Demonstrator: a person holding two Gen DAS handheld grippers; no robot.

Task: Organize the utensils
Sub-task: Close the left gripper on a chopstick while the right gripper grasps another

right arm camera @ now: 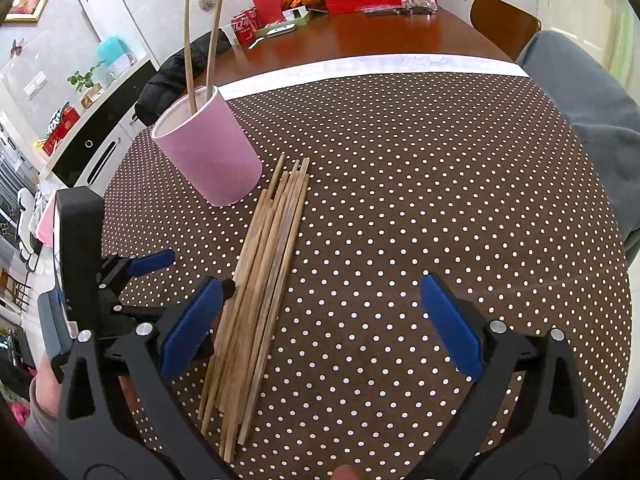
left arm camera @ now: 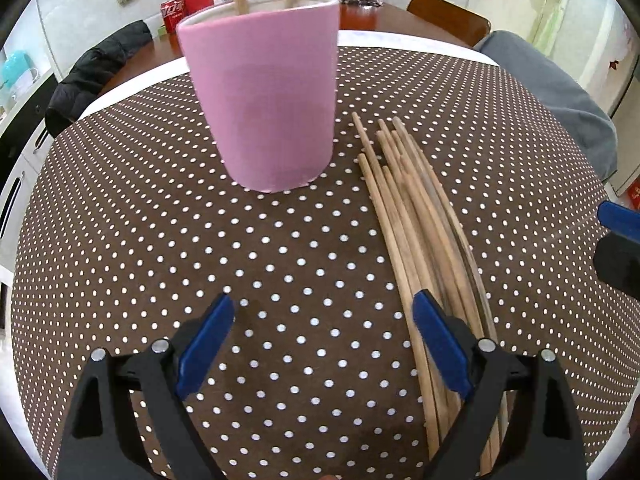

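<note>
Clearly the chopsticks (right arm camera: 260, 280) run lengthwise toward the cup (right arm camera: 208, 152), between both empty, spread grippers, left (left arm camera: 324, 344) and right (right arm camera: 320, 320), each equally near.

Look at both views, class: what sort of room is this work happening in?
Probably a home dining room or kitchen: a polka-dot tablecloth covers the work table, a wooden dining table with chairs stands behind, and a counter holds a kettle and plant.

Bare matt wooden chopsticks (right arm camera: 260, 280) lie on a dotted cloth surface (right arm camera: 440, 200); the pink cup (left arm camera: 262, 100) looks smooth and matt.
</note>
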